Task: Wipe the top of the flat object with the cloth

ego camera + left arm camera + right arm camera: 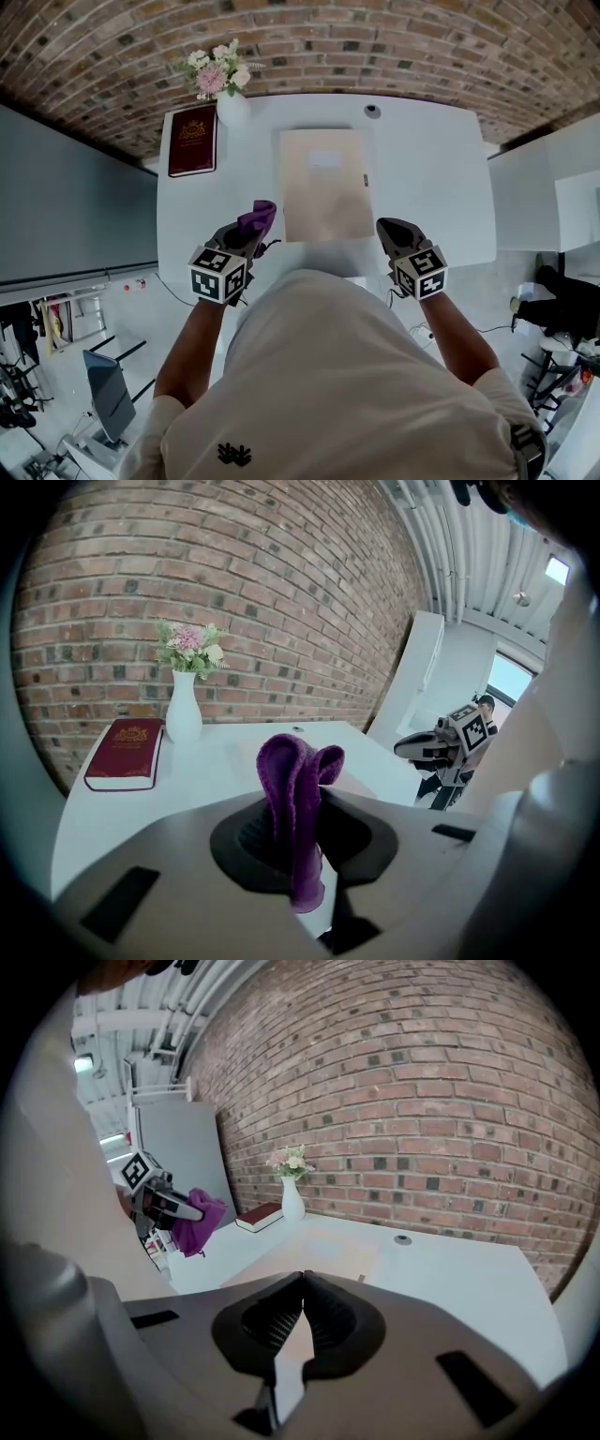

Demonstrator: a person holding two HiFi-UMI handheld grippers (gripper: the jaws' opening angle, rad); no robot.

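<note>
Against brick wall [375,37] — white table [431,178] bears board [323,197].

Purple cloth [257,219] bunched upright, beside pale beige flat object [323,187]

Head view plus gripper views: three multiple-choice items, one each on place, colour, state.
1. Where is the book relative to the vase, in the head view? A) left B) right C) under it
2. What colour is the cloth? A) green B) purple C) white
3. How is the right gripper? A) shut on the cloth B) wide open C) shut, empty
1 A: it lies left of the vase. 2 B: purple fabric in the left gripper. 3 C: jaws meet, nothing between.
</note>
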